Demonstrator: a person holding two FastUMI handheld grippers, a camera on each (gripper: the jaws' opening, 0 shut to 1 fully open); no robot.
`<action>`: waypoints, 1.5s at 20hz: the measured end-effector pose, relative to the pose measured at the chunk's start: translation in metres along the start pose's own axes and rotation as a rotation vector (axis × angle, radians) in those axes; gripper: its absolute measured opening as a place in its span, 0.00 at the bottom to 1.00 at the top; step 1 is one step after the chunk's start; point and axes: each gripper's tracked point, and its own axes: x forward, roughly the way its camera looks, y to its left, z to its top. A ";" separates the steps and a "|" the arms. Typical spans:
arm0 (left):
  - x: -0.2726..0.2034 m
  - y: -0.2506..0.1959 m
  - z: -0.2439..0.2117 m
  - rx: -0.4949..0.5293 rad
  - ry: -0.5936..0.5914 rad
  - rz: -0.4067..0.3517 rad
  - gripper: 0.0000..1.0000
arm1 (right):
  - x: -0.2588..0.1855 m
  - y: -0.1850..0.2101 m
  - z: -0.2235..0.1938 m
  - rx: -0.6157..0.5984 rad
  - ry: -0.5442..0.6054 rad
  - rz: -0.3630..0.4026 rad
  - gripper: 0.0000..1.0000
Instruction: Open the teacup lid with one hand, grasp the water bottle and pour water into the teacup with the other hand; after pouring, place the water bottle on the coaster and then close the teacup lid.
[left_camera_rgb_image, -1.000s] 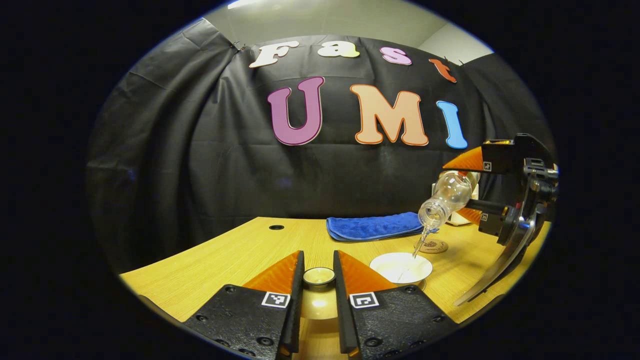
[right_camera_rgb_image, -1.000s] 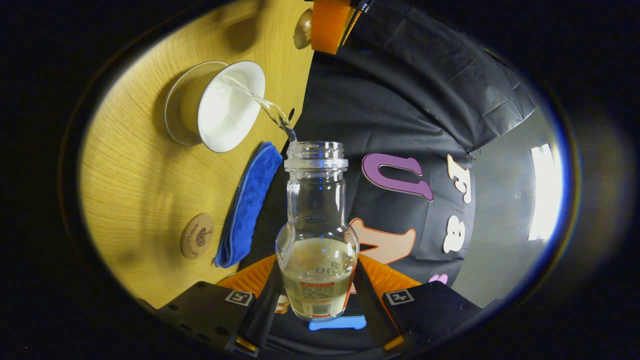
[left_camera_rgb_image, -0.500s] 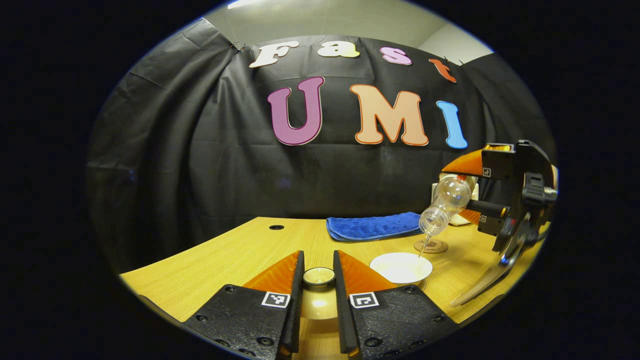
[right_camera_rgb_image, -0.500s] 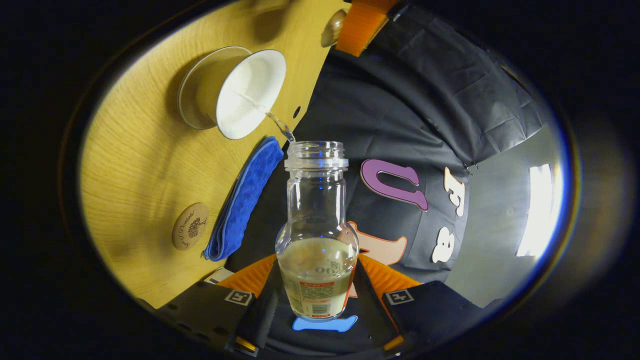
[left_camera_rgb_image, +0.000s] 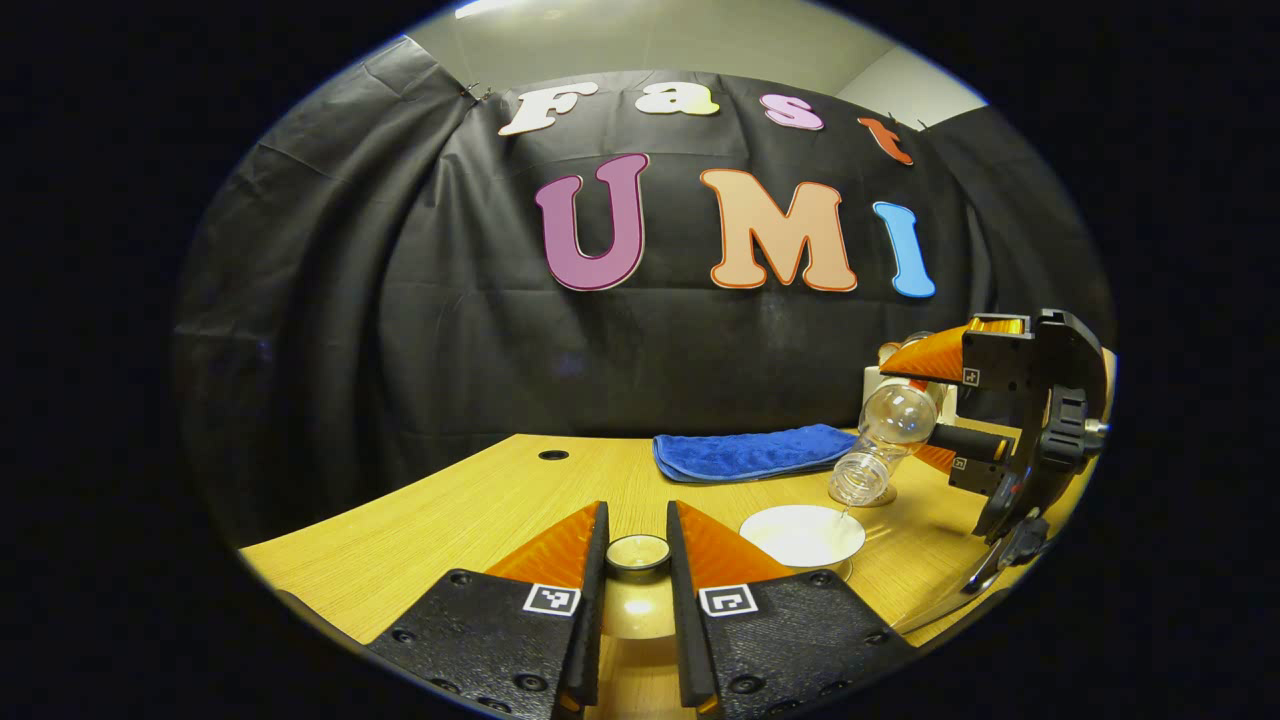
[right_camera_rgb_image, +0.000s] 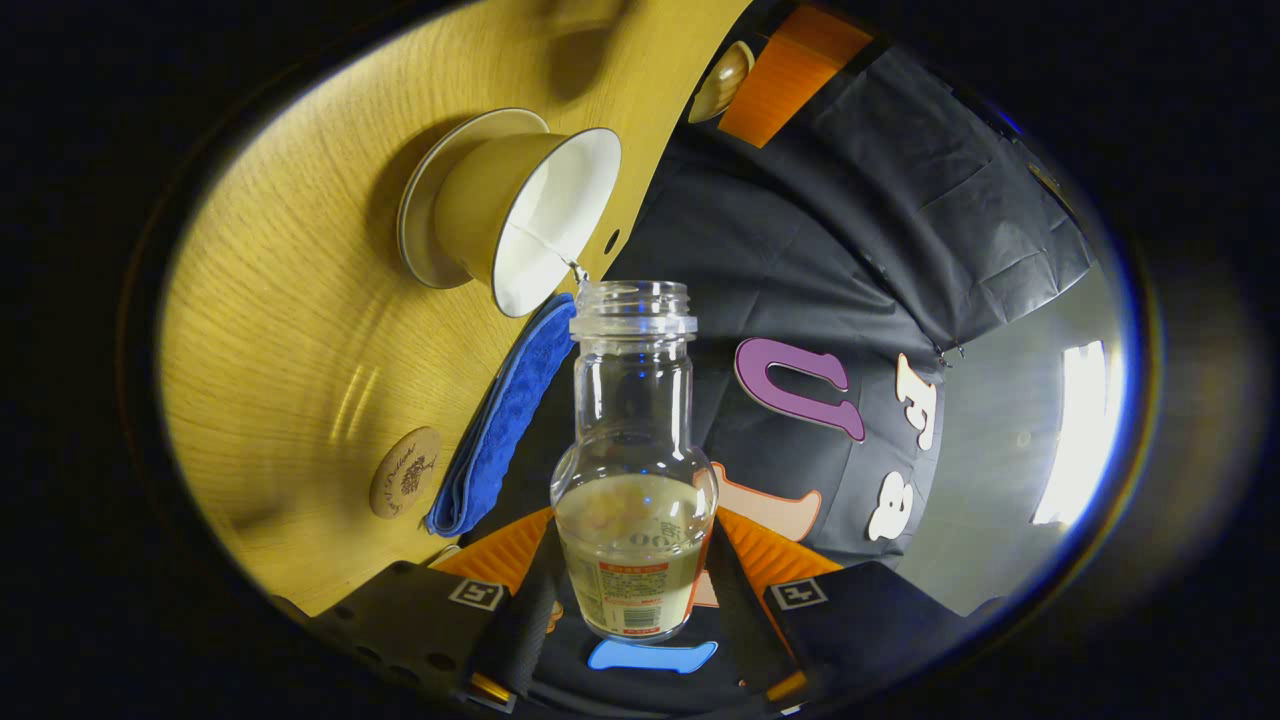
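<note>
No legible text on water bottle (right_camera_rgb_image: 633, 480).

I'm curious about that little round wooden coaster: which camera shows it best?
The right gripper view: the coaster lies bare on the table beside the blue towel. In the left gripper view the tilted water bottle covers most of it.

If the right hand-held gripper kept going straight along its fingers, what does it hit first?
Probably the teacup. The right hand-held gripper holds the bottle, whose mouth almost touches the cup's rim. Depth is unclear; it might pass just beside the rim towards the black cloth.
</note>
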 end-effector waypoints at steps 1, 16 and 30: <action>0.000 0.000 0.000 0.000 0.000 0.000 0.29 | 0.000 0.008 -0.003 0.050 0.008 0.028 0.80; 0.000 0.001 0.000 0.000 0.001 0.003 0.29 | -0.013 0.040 -0.031 1.341 0.182 0.194 0.79; 0.000 0.002 0.000 0.000 0.000 0.006 0.29 | 0.036 0.080 -0.085 1.993 0.320 0.080 0.81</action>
